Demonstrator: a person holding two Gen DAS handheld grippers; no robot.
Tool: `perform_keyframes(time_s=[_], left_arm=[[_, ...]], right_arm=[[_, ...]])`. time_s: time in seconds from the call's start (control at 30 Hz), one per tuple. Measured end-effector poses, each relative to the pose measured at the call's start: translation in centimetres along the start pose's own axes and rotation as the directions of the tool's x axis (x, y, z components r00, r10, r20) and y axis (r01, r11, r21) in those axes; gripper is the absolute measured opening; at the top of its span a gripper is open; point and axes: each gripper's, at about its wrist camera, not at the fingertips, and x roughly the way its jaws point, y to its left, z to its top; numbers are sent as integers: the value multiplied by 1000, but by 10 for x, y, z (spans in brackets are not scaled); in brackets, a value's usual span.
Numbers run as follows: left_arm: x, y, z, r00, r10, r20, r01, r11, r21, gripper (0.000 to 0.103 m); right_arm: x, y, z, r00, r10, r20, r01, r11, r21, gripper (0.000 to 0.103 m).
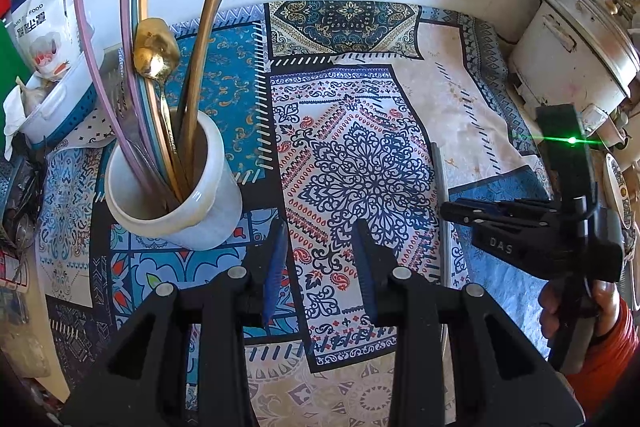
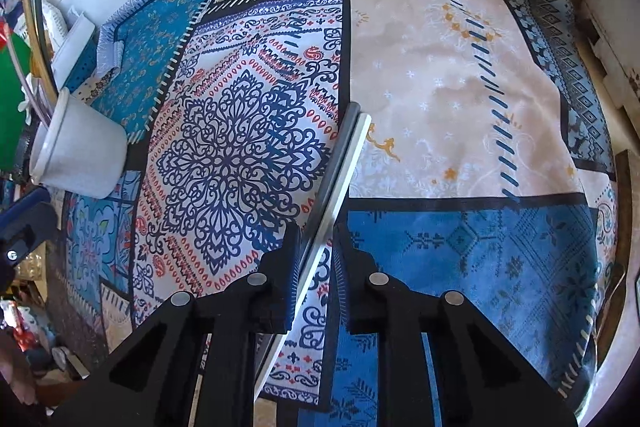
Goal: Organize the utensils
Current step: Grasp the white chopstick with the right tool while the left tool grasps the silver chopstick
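- the pair of chopsticks point(image 2: 344, 163), one grey and one white, lies flat on the patterned cloth point(image 2: 460, 75) over the worktop, well apart from the white utensil cup point(image 2: 80, 155).
- the right claw point(image 2: 316, 259) straddles the pair near one end, jaws narrowed; whether the pads press yet, i cannot tell.
- they look light, stiff, thin and smooth, so likely to roll or splay; pinching both across their width seems best.
- the left claw point(image 1: 320, 259) hangs released, empty.

The raised letters "DAS" stand on the side of the black body of the right claw point(image 1: 452, 213). A white plastic bag point(image 1: 40, 23) at the far left carries "FOOD" in blue, with larger blue Chinese characters beneath.
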Motion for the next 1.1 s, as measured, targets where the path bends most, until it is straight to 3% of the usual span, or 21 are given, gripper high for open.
perform_keyframes(time_s=[0.33, 0.47, 0.6, 0.9, 1.1], left_arm=[[9, -6, -2, 1000, -11, -24, 11, 1000, -1, 32], [10, -9, -2, 1000, -7, -28, 7, 1000, 5, 32], [10, -9, -2, 1000, -5, -28, 5, 1000, 4, 32], [10, -8, -3, 999, 2, -32, -2, 1000, 9, 32], [16, -10, -2, 999, -12, -44, 12, 1000, -3, 32]], right_arm=[[2, -1, -5, 999, -40, 28, 40, 999, 6, 16], [10, 4, 4, 1000, -12, 19, 11, 1000, 24, 16], [14, 15, 5, 997, -63, 37, 63, 998, -4, 15], [1, -3, -5, 998, 56, 5, -57, 996, 66, 14], [7, -6, -8, 1000, 25, -3, -24, 998, 65, 14]])
